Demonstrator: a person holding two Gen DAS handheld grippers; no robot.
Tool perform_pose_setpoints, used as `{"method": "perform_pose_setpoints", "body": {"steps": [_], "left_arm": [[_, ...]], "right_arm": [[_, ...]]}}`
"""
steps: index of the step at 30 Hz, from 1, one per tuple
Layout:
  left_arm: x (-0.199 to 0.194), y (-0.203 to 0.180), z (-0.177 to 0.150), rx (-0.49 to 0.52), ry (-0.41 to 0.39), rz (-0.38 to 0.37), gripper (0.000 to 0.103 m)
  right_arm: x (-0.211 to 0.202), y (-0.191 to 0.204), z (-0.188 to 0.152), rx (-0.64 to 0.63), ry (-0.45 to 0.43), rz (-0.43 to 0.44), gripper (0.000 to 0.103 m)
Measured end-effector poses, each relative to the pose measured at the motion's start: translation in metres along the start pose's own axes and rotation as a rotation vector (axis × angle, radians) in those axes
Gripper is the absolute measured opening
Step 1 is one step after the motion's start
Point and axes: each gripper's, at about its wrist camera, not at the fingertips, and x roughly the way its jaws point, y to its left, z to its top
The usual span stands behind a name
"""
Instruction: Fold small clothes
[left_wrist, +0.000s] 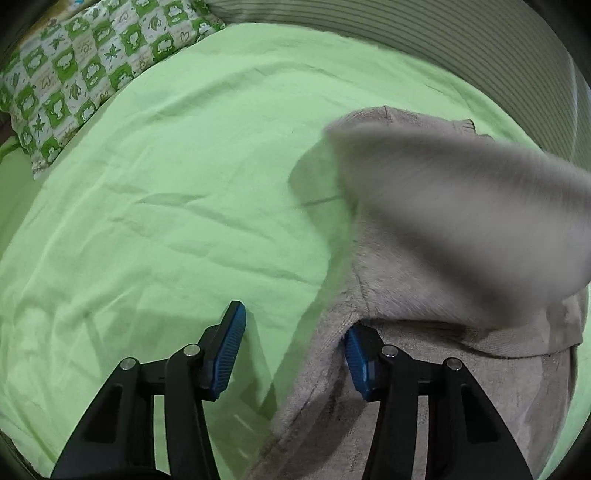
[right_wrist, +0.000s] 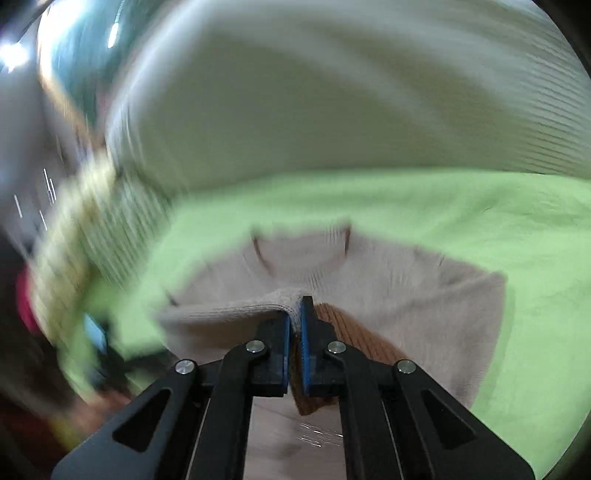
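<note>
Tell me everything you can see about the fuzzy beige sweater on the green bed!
The beige sweater looks soft and knitted, with a ribbed round neck. It lies spread on the light green sheet. One part, blurred in the left view, is lifted over its body; the right hand-held gripper is shut on a ribbed edge of it. Some brown ribbed fabric shows beneath that fold. The left hand-held gripper is open, one finger beside the sweater's edge, the other over the sheet.
</note>
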Motion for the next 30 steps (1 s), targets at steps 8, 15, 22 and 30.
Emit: {"method": "perform_pose_setpoints", "body": {"steps": [8,15,22,30], "left_arm": [[-0.005,0.009,0.0,-0.034,-0.001,-0.049,0.053],[-0.014,0.019,-0.001,-0.022,0.0,-0.052,0.053],[-0.001,0.007,0.007,-0.024,0.027,-0.045,0.054],[0.006,-0.007,0.008,-0.006,0.032,-0.018,0.055]], "right_arm": [[0.049,-0.105,-0.048,0.234,0.325,-0.202,0.005],[0.02,-0.095,-0.041,0.456,0.219,0.126,0.005],[0.021,-0.094,-0.025,0.41,0.349,0.059,0.005],[0.057,-0.097,-0.032,0.184,0.335,-0.51,0.017]]}}
